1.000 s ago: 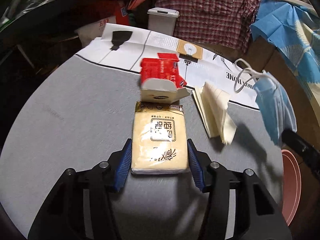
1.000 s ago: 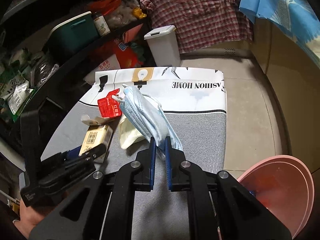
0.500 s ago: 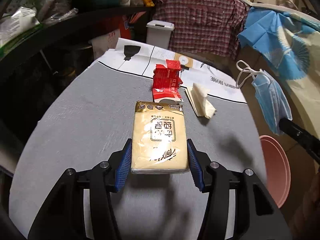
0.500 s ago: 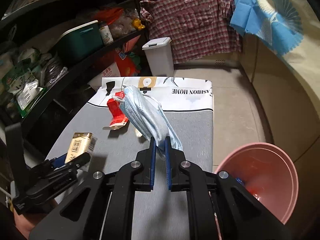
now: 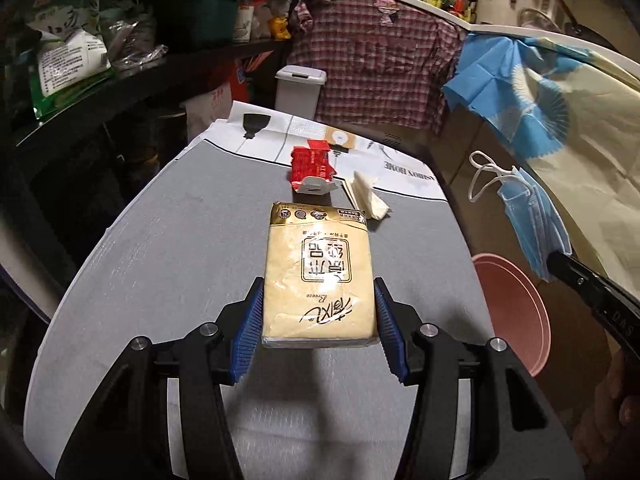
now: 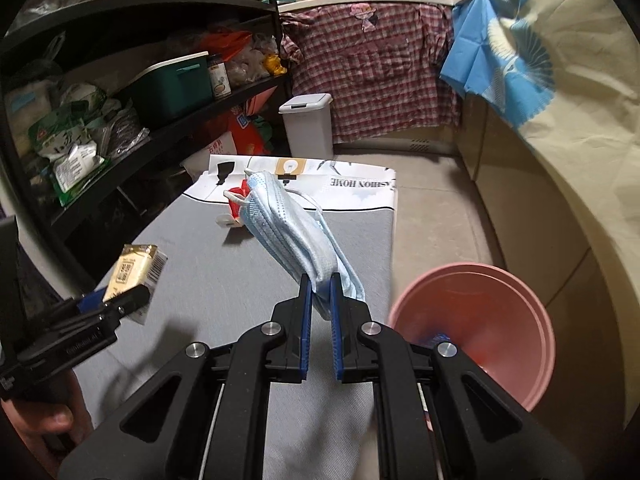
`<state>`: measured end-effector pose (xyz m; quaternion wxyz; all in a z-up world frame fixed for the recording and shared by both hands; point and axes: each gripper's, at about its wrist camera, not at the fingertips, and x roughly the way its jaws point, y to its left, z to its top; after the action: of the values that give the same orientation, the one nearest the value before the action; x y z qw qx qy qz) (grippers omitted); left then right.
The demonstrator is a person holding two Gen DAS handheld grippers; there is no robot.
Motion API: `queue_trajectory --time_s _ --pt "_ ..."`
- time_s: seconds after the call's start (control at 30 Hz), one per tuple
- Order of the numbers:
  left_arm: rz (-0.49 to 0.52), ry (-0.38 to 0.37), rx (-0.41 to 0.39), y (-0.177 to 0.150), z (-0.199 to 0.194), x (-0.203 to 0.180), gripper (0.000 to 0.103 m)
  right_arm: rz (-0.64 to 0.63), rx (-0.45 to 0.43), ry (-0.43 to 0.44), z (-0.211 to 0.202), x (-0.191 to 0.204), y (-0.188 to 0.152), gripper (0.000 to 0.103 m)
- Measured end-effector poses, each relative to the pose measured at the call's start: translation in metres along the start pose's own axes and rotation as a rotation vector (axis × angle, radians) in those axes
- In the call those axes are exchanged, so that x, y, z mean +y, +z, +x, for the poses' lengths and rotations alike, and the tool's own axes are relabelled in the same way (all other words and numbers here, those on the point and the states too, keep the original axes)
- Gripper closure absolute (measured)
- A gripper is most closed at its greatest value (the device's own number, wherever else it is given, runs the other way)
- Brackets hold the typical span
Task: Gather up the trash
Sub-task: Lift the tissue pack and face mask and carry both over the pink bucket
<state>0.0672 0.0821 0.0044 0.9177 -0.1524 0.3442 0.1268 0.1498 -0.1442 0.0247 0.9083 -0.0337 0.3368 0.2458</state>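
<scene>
Both hands are carrying trash: the left gripper (image 5: 319,322) is clamped on the sides of a yellow tissue pack (image 5: 320,276), held clear above the grey desk (image 5: 168,264), and the right gripper (image 6: 321,308) is pinched nearly closed on a blue face mask (image 6: 288,232), which hangs up and away from its pads. The step in hand looks like the carry toward the pink bin (image 6: 500,320), which stands on the floor just beside the right edge of the desk, near the right gripper. The next move probably calls for bringing each load over the bin's mouth and letting go, the mask first since it is closer. On the far part of the desk a red carton (image 5: 310,168) and a folded white napkin (image 5: 366,198) lie close together, not yet collected. The bottom of the bin is partly hidden by the right gripper's body; something blue shows inside, but it cannot be made out. Whether the carton and the napkin touch is unclear.
</scene>
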Motion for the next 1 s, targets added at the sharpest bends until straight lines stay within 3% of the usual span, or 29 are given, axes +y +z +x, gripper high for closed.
queue_trajectory --time_s 0.4,1.0 --pt "0.095 -0.057 -0.037 -0.011 -0.018 -0.029 0.051 0.044 -0.051 -0.067 -0.054 -0.03 -0.025 0.094" --pt "0.167 -0.101 -0.06 -0.014 -0.023 -0.059 0.051 0.097 -0.051 -0.092 -0.052 -0.047 -0.029 0.094"
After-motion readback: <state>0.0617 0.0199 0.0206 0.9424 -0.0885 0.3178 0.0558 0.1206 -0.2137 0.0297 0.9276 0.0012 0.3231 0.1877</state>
